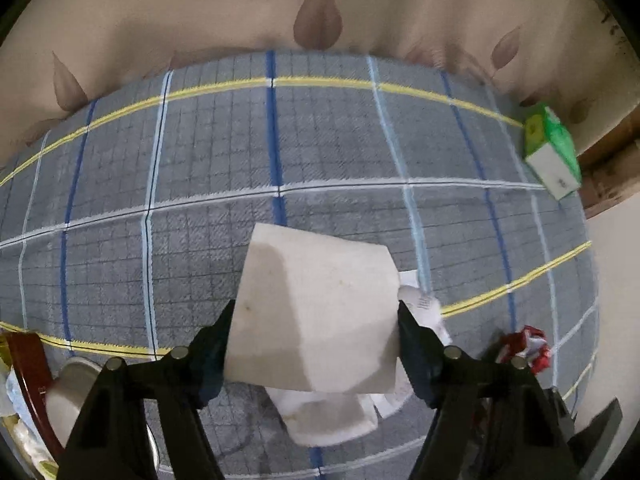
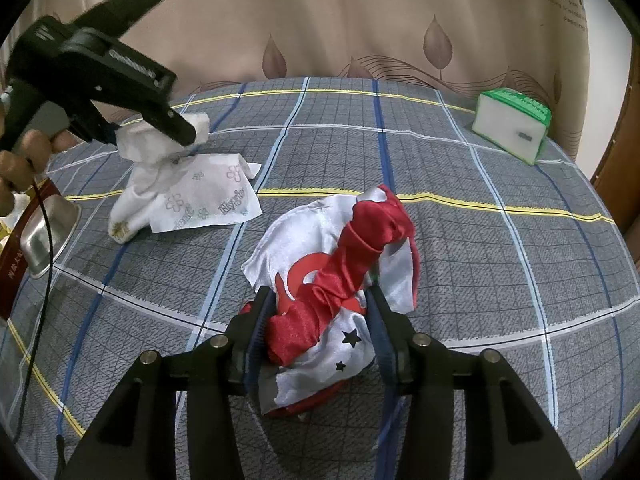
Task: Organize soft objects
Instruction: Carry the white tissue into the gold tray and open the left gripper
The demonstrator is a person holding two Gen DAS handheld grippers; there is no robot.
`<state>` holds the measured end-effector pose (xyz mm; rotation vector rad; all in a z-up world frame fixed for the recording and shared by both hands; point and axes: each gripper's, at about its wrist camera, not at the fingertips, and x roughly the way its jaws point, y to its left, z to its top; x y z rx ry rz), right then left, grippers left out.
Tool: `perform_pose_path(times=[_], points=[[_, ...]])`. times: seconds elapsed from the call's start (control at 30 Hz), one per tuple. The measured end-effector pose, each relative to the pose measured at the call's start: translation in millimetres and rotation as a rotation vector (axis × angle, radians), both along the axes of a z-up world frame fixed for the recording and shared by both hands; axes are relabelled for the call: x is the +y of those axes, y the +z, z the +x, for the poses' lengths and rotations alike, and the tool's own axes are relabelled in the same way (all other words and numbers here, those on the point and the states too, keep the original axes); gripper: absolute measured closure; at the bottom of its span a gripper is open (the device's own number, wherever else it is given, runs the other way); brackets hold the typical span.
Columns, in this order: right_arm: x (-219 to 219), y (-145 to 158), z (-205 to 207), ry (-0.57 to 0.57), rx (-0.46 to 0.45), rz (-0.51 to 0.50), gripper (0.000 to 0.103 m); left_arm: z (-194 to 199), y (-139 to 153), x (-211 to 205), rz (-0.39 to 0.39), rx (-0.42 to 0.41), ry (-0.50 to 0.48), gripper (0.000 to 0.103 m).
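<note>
A white printed cloth [image 1: 320, 300] spans the gap between my left gripper's [image 1: 316, 320] two black fingers, touching both pads. In the right wrist view the left gripper [image 2: 188, 132] points steeply down at the far left, with the bunched top of that white cloth [image 2: 192, 200] in its jaws and the rest draped on the bed. A shiny red and white cloth with black stars [image 2: 340, 280] lies crumpled on the cover, and my right gripper [image 2: 320, 320] is closed around its near end, pads against the fabric. The same red cloth [image 1: 528, 344] shows at the lower right of the left wrist view.
A grey checked bed cover [image 2: 500, 280] carries everything. A green and white tissue pack [image 2: 512, 124] sits at the far right edge. A metal bowl [image 2: 44, 236] and a dark red box [image 2: 16, 248] stand at the left. A hand [image 2: 24, 160] holds the left gripper. A beige leaf-print curtain [image 2: 360, 20] hangs behind.
</note>
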<state>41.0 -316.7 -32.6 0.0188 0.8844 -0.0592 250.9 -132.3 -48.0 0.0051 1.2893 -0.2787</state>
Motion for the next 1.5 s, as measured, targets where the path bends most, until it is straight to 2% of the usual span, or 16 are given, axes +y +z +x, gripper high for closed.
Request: perform_pose_path(times=[0.17, 0.43, 0.8, 0.93, 1.33, 1.5], points=[[0, -1, 0, 0.001, 0.001, -0.005, 0.058, -21, 23, 4, 0.000, -0.048, -0.020, 0.029], [1, 0, 0, 0.001, 0.003, -0.010, 0.058, -59, 42, 24, -0.019, -0.044, -0.055, 0.030], [3, 0, 1, 0.006, 0.009, -0.043, 0.057, -123, 82, 100, -0.026, -0.058, -0.012, 0.030], [3, 0, 1, 0.007, 0.009, -0.047, 0.057, -144, 94, 133, -0.030, -0.065, 0.033, 0.030], [5, 1, 1, 0.008, 0.011, -0.054, 0.057, -189, 155, 264, 0.048, -0.185, 0.232, 0.029], [5, 2, 1, 0.008, 0.012, -0.059, 0.056, -202, 167, 309, 0.082, -0.210, 0.308, 0.029]])
